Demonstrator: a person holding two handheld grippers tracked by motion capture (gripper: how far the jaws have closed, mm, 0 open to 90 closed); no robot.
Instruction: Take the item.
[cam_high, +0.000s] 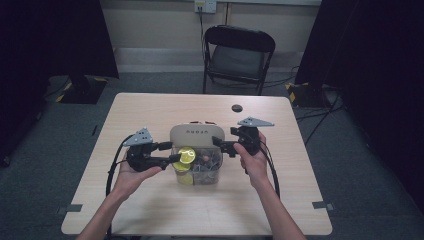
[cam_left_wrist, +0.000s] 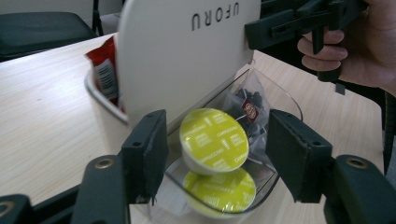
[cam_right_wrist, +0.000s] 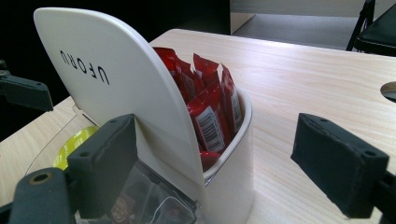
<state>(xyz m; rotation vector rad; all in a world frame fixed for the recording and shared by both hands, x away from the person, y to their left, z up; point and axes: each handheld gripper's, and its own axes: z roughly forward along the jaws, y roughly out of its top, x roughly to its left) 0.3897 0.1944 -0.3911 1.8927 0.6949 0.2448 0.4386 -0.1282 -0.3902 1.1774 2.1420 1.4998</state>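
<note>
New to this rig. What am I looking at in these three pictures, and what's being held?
No robot here: a person holds a handheld gripper in each hand. The high view looks down on the table. The other two pictures come from cameras riding on the grippers, looking along their black jaws.

On the table stands a storage box with its white lid raised. The box holds red sachets, tea bags and yellow-green capsules.

The left gripper appears shut on one capsule, held above another capsule in the clear compartment. The right gripper is open, with the lid's edge between its jaws.
</note>
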